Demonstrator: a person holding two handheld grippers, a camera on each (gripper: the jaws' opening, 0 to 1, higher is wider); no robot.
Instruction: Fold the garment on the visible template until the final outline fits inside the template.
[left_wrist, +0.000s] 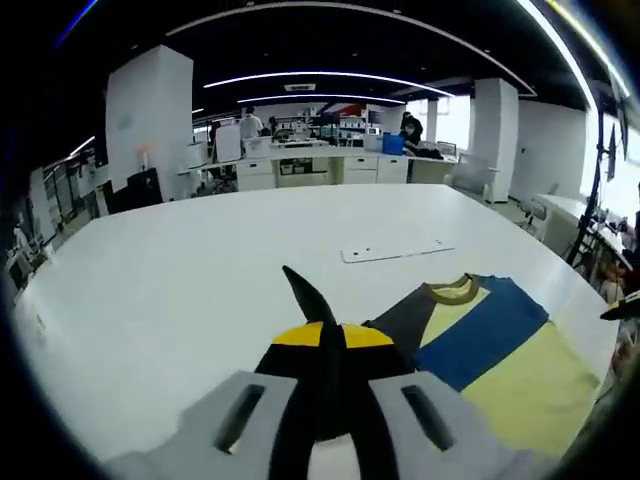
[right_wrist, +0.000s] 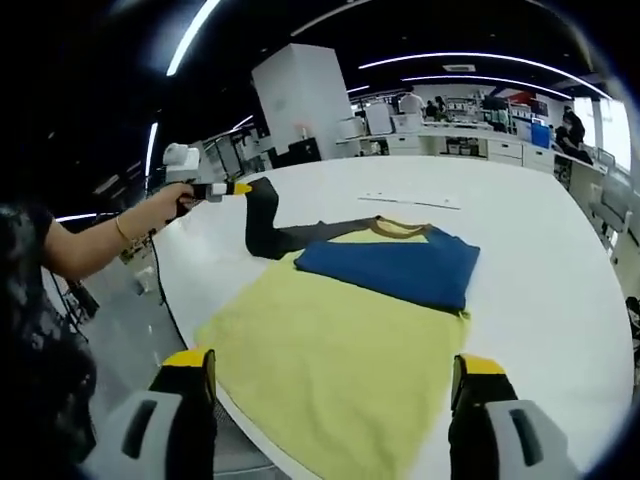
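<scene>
A T-shirt (right_wrist: 330, 340) with a yellow body, a blue band (right_wrist: 390, 265), a dark grey sleeve (right_wrist: 262, 225) and a tan collar lies on the white table (right_wrist: 540, 230), its hem at the near edge. In the right gripper view my left gripper (right_wrist: 215, 189), held by a person's hand, is shut on the sleeve end and holds it lifted to the left. In the left gripper view that gripper (left_wrist: 333, 335) pinches the dark sleeve (left_wrist: 305, 295), with the T-shirt (left_wrist: 520, 365) to its right. My right gripper (right_wrist: 333, 362) stands open above the yellow hem, apart from the cloth.
A flat white strip (left_wrist: 397, 251) lies on the table (left_wrist: 180, 290) beyond the collar. The person's arm (right_wrist: 85, 250) reaches in from the left over the table edge. Desks, pillars and people stand far behind the table.
</scene>
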